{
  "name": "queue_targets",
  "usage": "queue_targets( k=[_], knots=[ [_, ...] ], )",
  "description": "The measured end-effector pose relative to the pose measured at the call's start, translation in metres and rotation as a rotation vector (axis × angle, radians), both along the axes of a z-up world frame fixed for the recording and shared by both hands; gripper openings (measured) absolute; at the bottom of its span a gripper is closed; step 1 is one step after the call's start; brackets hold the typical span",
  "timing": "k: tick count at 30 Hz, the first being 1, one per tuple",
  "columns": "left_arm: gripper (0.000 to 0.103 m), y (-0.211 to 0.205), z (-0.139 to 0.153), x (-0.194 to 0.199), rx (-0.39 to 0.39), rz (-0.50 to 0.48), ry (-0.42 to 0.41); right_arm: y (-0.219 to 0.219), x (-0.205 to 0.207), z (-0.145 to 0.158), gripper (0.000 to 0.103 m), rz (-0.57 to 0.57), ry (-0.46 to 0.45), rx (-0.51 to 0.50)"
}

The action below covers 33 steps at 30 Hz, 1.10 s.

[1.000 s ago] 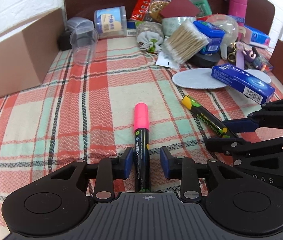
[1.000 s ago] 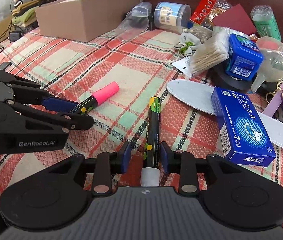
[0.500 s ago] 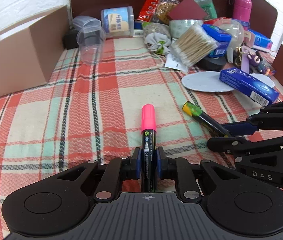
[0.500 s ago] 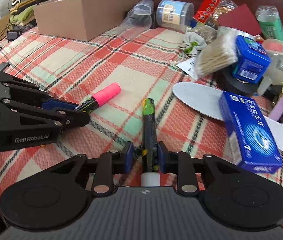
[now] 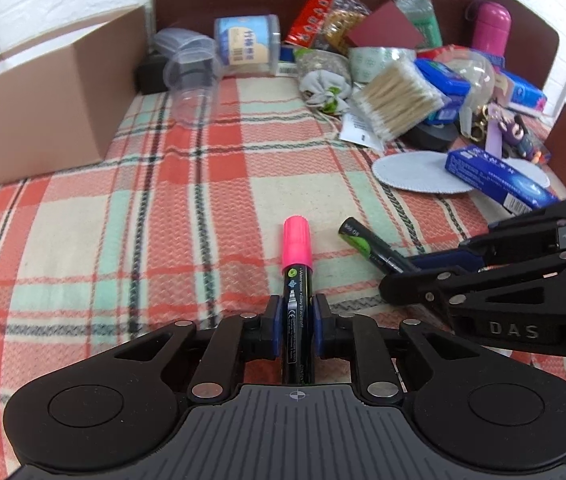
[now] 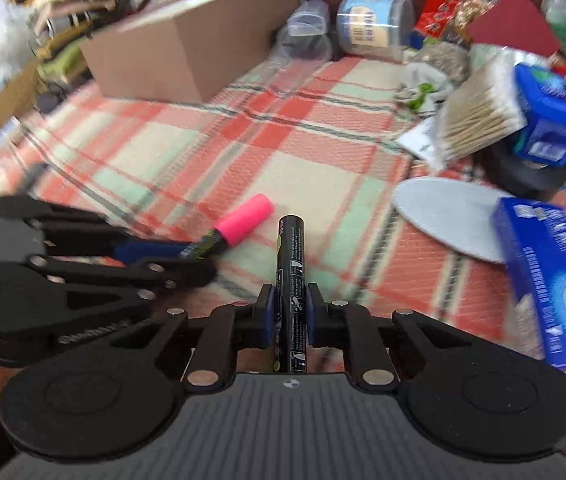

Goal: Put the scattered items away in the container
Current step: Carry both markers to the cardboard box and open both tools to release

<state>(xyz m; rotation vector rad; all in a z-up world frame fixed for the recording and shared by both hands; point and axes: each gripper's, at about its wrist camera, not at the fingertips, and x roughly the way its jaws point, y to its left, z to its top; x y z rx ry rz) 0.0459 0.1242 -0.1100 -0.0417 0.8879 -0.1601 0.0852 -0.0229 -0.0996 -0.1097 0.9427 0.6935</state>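
Observation:
My left gripper point(image 5: 297, 308) is shut on the black barrel of a pink-capped marker point(image 5: 297, 248), whose cap points away over the plaid cloth. In the right wrist view that marker point(image 6: 243, 220) sticks out of the left gripper point(image 6: 199, 258). The jaws of my right gripper point(image 6: 290, 300) are closing. Their blue pads press both sides of a black marker with a green cap point(image 6: 291, 248). The left wrist view shows this marker point(image 5: 363, 242) in the right gripper point(image 5: 403, 276) to the right. An open cardboard box point(image 5: 43, 112) stands at the far left.
Clutter fills the back right: a cotton swab bag point(image 5: 395, 104), a blue carton point(image 5: 499, 180) on a white insole point(image 5: 415, 168), clear cups point(image 5: 195, 76), a round tub, snack packets. A brown wall rings the bed. The right wrist view is blurred.
The left jaws closed onto the pink marker. The right jaws narrowed onto the green-capped marker, which straightened between the pads. Both views drew back slightly from the clutter.

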Motion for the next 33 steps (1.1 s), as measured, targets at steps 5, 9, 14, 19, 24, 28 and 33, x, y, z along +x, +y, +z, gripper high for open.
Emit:
queue_targets(
  k=[5, 9, 14, 19, 24, 28, 33],
  knots=[
    [0.011, 0.029, 0.018, -0.01, -0.047, 0.07, -0.025, 0.012, 0.0, 0.012, 0.018, 0.044, 0.016, 0.107],
    [0.011, 0.054, 0.039, -0.016, -0.076, 0.123, -0.07, 0.028, 0.005, 0.03, 0.018, 0.089, -0.002, 0.165],
    [0.011, 0.077, 0.062, -0.015, -0.068, 0.167, -0.127, 0.047, 0.012, 0.055, 0.018, 0.143, -0.053, 0.203],
    [0.011, 0.095, 0.077, -0.011, -0.036, 0.196, -0.157, 0.065, 0.017, 0.072, 0.018, 0.183, -0.103, 0.195],
    [0.011, 0.117, 0.107, -0.003, -0.02, 0.231, -0.239, 0.08, 0.027, 0.086, 0.018, 0.207, -0.134, 0.199],
    [0.011, 0.139, 0.14, 0.009, -0.008, 0.27, -0.314, 0.094, 0.044, 0.099, 0.018, 0.214, -0.142, 0.223],
    [0.011, 0.169, 0.174, 0.038, 0.011, 0.331, -0.375, 0.119, 0.071, 0.124, 0.018, 0.217, -0.152, 0.274]
  ],
)
